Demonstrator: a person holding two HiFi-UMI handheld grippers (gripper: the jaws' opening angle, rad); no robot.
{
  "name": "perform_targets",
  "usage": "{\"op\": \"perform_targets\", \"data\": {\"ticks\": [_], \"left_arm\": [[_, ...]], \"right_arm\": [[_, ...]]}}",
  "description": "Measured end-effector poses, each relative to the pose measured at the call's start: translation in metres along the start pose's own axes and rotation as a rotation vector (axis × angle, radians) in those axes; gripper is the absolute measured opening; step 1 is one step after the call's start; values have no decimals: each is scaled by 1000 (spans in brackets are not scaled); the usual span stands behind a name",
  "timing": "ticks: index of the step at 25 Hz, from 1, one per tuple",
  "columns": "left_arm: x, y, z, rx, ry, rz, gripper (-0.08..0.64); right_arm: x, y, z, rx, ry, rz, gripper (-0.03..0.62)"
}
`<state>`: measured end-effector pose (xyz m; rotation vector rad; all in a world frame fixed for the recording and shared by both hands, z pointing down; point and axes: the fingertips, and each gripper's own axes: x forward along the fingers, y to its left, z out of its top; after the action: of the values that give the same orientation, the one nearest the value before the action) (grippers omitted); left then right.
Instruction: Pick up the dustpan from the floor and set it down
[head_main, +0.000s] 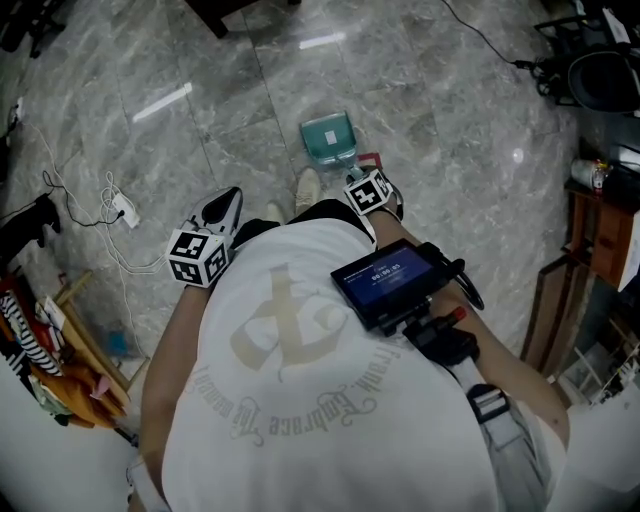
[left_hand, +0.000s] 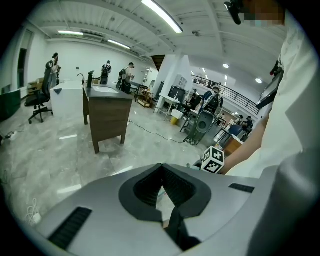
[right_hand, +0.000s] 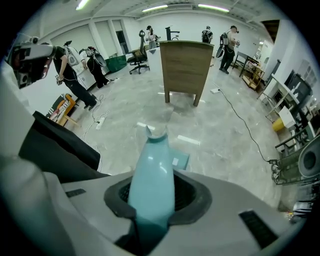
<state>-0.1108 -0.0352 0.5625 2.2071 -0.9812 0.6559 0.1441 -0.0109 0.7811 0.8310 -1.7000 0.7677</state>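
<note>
Dustpan (right_hand: 151, 170) — handle btwn R gripper (right_hand: 152, 197) jaws

Left tongs (left_hand: 162, 189): pads together, empty, angled downward. Right tongs (right_hand: 152, 200): pointing steeply down, clamped on dustpan handle (right_hand: 152, 167).

on the dustpan (right_hand: 151, 175), the handle hides most of the pan.
</note>
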Motion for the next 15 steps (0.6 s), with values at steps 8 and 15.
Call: {"op": "perform_targets", "data": {"ticks": [8, 15], "left_arm": [[-2, 4, 0, 0, -14, 12, 12], [-4, 10, 2, 0, -39, 30, 12]], "right_arm": [[1, -4, 6, -22, -2, -72, 71], [-1, -7, 9, -97, 12, -112, 40]]}}
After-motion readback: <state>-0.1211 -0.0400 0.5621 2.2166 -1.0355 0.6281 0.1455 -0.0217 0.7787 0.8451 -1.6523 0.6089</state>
